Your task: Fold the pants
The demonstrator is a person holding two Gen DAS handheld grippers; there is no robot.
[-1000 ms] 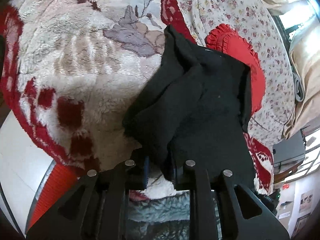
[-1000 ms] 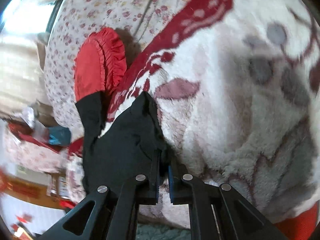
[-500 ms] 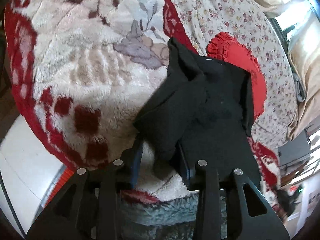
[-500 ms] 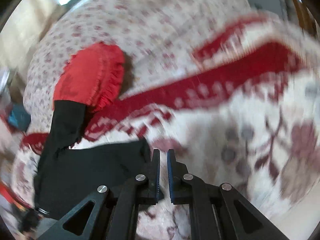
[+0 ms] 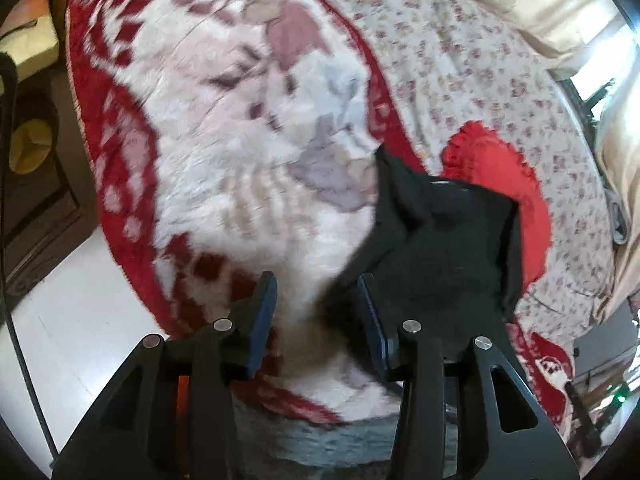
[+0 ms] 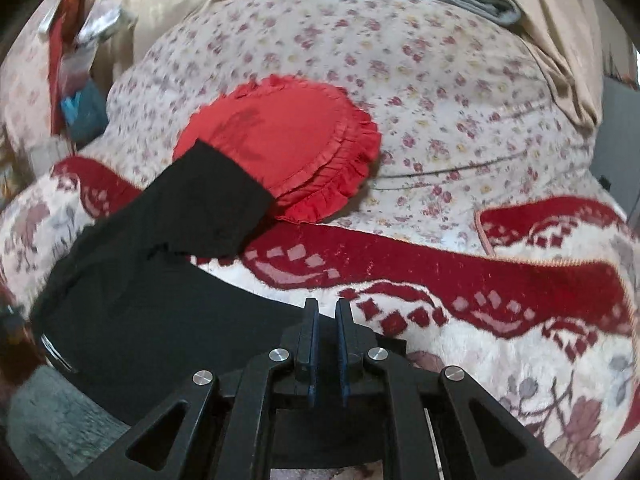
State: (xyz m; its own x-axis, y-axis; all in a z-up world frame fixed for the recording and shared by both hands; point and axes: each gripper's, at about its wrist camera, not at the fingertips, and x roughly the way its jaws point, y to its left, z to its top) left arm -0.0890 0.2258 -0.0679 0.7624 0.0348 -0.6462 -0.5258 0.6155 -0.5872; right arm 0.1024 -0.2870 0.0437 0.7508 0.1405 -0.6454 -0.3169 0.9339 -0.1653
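The black pants [image 5: 440, 256] lie bunched on a red and white fleece blanket [image 5: 224, 152]. In the right wrist view the pants [image 6: 144, 280] spread to the lower left, one end resting on a red frilled cushion [image 6: 288, 140]. My left gripper [image 5: 316, 312] is open, its right finger against the pants' near edge, holding nothing. My right gripper [image 6: 326, 320] is shut with only a thin gap and empty, above the blanket beside the pants' right edge.
A floral sheet [image 6: 440, 80] covers the bed behind the blanket [image 6: 480, 280]. Beige curtains [image 6: 560, 40] hang at the back. White floor [image 5: 72, 320] and a dark mat [image 5: 36, 200] lie left of the bed. Clutter [image 6: 76, 80] stands at far left.
My left gripper opened and let go of the pants, which dropped onto the blanket. My right gripper released its pants corner, stayed shut and swung up and right.
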